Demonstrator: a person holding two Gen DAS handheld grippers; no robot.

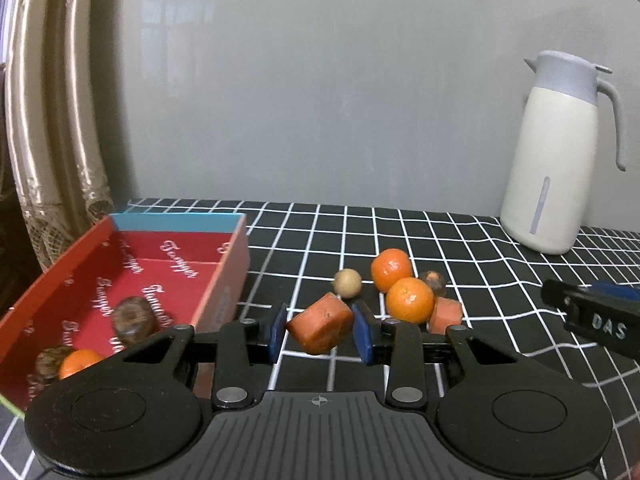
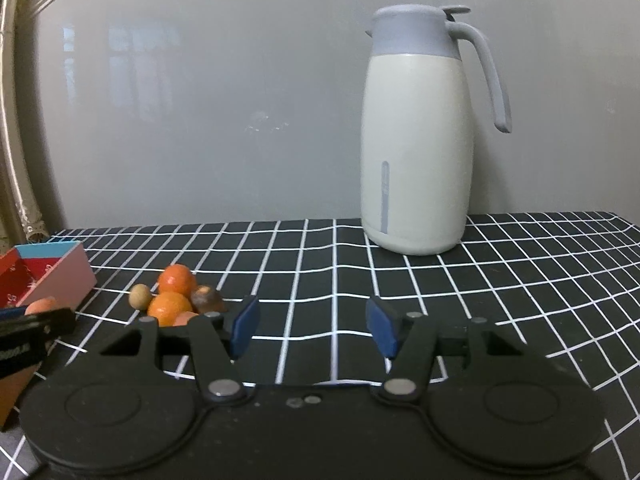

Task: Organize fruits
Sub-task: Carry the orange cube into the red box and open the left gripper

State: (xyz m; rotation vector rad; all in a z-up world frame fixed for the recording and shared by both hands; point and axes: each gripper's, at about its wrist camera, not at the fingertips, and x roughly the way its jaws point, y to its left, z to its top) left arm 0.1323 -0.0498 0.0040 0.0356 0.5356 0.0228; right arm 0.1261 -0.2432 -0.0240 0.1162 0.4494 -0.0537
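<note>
Orange-red fruit chunk (image 1: pixel 321 323), clamped in our left hand-held gripper (image 1: pixel 320 330), hangs above the checked tabletop (image 1: pixel 500 264) beside the red box (image 1: pixel 224 268) at its left edge. Our right hand-held gripper (image 2: pixel 314 326) stands released, holding nothing.

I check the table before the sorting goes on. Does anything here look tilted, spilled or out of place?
The red box looks tilted, with its near end raised, though the fisheye lens may exaggerate this. Several fruits lie loose on the checked cloth, including two oranges. The white jug stands upright. Nothing looks spilled.
</note>
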